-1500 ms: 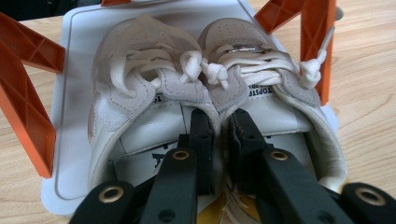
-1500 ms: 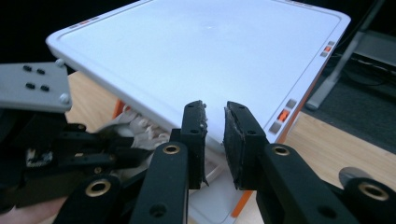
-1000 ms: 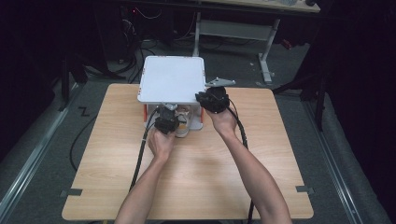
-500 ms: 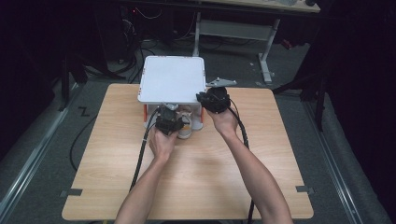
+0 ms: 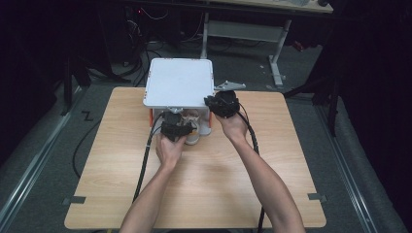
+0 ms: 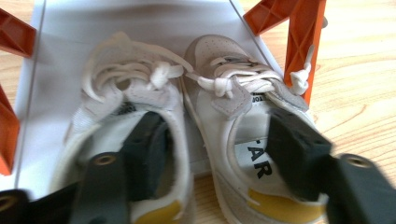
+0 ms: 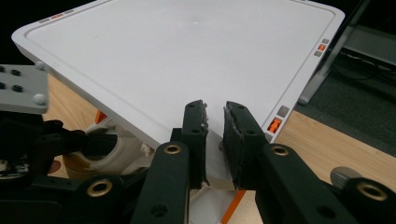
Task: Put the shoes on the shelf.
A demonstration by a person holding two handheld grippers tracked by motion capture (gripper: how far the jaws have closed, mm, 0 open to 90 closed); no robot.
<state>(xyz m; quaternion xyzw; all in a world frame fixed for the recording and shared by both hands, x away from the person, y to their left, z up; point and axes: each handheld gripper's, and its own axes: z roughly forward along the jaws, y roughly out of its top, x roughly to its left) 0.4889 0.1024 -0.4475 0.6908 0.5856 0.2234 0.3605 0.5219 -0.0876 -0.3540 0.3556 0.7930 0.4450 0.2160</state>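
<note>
The left tongs (image 6: 219, 158) had just been spreading, one jaw inside each of two small shoes (image 6: 233, 121) under the white rack (image 5: 179, 82): a release, seemingly. The right tongs (image 7: 215, 135) pinched the rack's top edge. Next, the left must withdraw cleanly.

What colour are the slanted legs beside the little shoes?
Orange legs, clearest in the left gripper view.

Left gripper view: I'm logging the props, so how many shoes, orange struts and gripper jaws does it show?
Shoes: 2, the left shoe and the right shoe
Orange struts: 3, the biggest at the upper right
Gripper jaws: 2, both of the left gripper
Total: 7
</note>
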